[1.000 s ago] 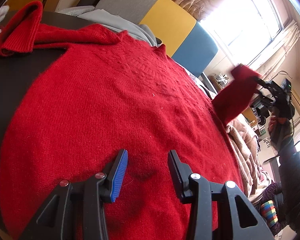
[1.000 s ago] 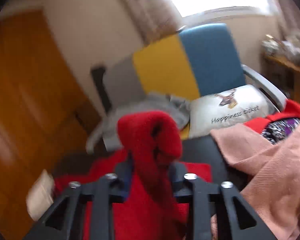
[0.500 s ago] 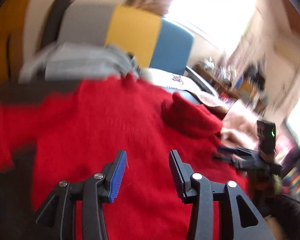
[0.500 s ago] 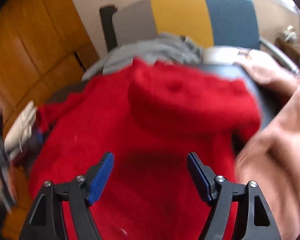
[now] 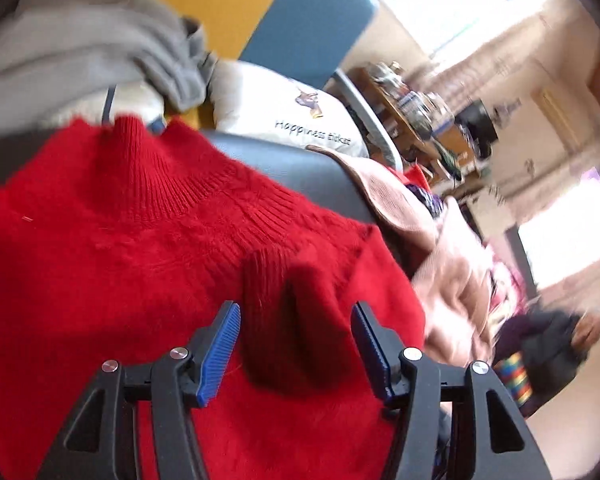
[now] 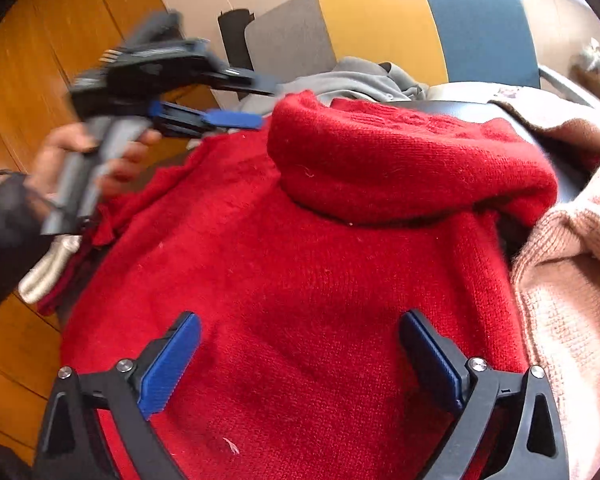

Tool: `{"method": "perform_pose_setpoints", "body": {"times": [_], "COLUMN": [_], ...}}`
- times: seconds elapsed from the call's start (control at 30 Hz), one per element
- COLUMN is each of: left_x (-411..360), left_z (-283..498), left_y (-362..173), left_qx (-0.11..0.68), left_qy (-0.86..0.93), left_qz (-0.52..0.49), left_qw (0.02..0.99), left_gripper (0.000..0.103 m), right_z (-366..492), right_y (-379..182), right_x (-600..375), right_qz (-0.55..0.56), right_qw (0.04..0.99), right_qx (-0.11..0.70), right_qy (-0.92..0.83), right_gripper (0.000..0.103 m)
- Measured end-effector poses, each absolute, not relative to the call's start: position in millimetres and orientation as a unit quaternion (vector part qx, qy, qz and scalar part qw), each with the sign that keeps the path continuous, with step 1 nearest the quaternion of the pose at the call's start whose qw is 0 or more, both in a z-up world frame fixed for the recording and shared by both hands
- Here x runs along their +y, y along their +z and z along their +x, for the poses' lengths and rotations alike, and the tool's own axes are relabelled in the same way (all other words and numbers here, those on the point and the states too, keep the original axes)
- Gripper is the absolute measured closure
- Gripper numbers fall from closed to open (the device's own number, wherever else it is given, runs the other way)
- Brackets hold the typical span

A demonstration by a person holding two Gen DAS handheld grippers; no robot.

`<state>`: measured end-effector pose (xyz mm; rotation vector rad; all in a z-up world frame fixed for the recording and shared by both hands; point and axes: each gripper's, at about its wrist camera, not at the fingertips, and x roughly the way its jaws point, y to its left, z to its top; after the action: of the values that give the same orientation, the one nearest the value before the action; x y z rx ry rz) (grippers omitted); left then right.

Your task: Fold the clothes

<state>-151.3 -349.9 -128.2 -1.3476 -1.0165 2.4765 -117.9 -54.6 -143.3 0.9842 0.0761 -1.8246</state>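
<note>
A red knit sweater (image 6: 300, 280) lies spread on a dark table (image 5: 300, 164). Its right sleeve (image 6: 400, 168) is folded over the body, with the ribbed cuff (image 5: 272, 280) lying between the open jaws of my left gripper (image 5: 296, 344), not clamped. The ribbed collar (image 5: 172, 184) points to the far edge. My right gripper (image 6: 300, 356) is open and empty, hovering over the sweater's lower body. The left gripper also shows in the right wrist view (image 6: 228, 118), held over the sweater's upper left.
A pink knit garment (image 6: 572, 280) is piled at the right of the sweater. A grey garment (image 5: 80, 52) and a white printed cushion (image 5: 284, 120) lie on the grey, yellow and blue chair (image 6: 400, 24) behind. Orange wood panelling (image 6: 40, 80) is at left.
My right gripper laid the red sleeve over the sweater's body, let go and opened wide. My left gripper swung right toward the collar and now straddles the sleeve cuff.
</note>
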Motion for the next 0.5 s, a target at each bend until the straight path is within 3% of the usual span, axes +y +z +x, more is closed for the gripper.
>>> {"method": "perform_pose_setpoints", "body": {"times": [0.2, 0.27, 0.3, 0.5], "left_x": [-321.8, -310.2, -307.1, -341.9], "left_z": [-182.1, -187.5, -187.8, -128.4], "left_y": [-159.2, -158.6, -155.1, -82.3], "left_qx": [-0.333, -0.297, -0.286, -0.398], "left_qy": [0.795, 0.802, 0.806, 0.843], "left_qz": [-0.501, -0.516, -0.518, -0.36], "left_qw": [0.077, 0.049, 0.036, 0.023], "left_gripper": [0.046, 0.059, 0.083, 0.084], "right_z": [-123.4, -124.2, -124.5, -126.0], "right_y": [-145.0, -144.9, -144.9, -146.2], "right_x": [-52.8, -53.0, -53.1, -53.7], "right_qz": [0.41, 0.409, 0.409, 0.408], "right_qw": [0.519, 0.52, 0.52, 0.519], "right_qx": [0.01, 0.009, 0.01, 0.013], "right_qy": [-0.75, -0.75, -0.75, -0.751], "right_gripper": [0.0, 0.0, 0.0, 0.0]}}
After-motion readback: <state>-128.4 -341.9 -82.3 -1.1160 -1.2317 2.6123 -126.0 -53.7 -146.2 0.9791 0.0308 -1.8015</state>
